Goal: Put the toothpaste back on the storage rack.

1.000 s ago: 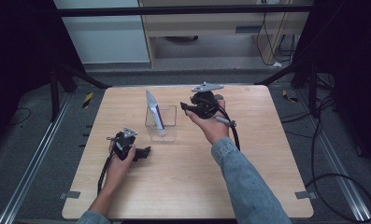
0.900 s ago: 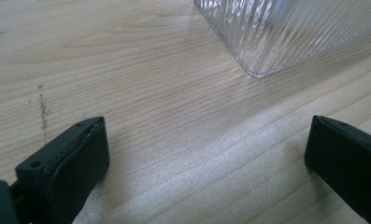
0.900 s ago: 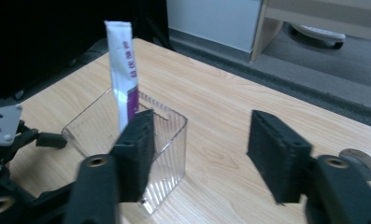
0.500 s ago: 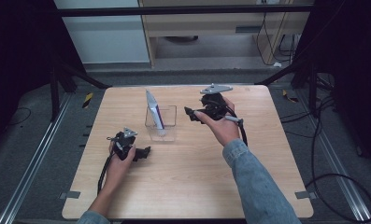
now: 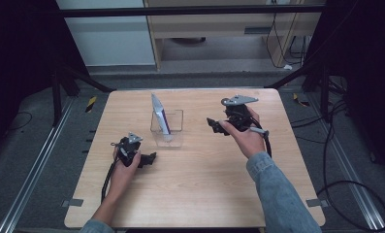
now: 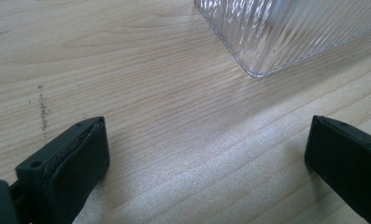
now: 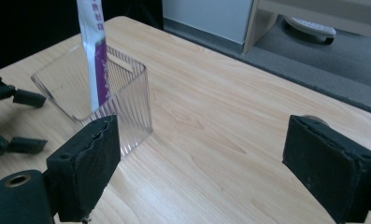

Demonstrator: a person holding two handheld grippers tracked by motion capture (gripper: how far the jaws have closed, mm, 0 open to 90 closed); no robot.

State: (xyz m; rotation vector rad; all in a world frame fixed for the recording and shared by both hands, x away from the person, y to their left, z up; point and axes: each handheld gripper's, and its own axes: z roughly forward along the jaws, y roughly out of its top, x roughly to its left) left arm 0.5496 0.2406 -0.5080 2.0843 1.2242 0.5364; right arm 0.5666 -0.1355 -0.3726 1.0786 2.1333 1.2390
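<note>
High view: both grippers are held wide apart, empty.
Left gripper [image 5: 150,159] is rested near the clear container [image 5: 168,133]; right gripper [image 5: 214,125] is raised beside it; a sachet [image 5: 160,114] is stood inside.

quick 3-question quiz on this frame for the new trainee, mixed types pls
1. True or false: the white-and-purple sachet lies flat on the table.
2. What does the right gripper hold? A) the sachet B) the clear ribbed container C) nothing
3. Fill in: the jaws of the left gripper stand ___, low over the wood near a corner of the container.

Key
1. False: it stands upright in the container, leaning on a wall.
2. C: its jaws stand wide apart, with bare table between.
3. open
</note>
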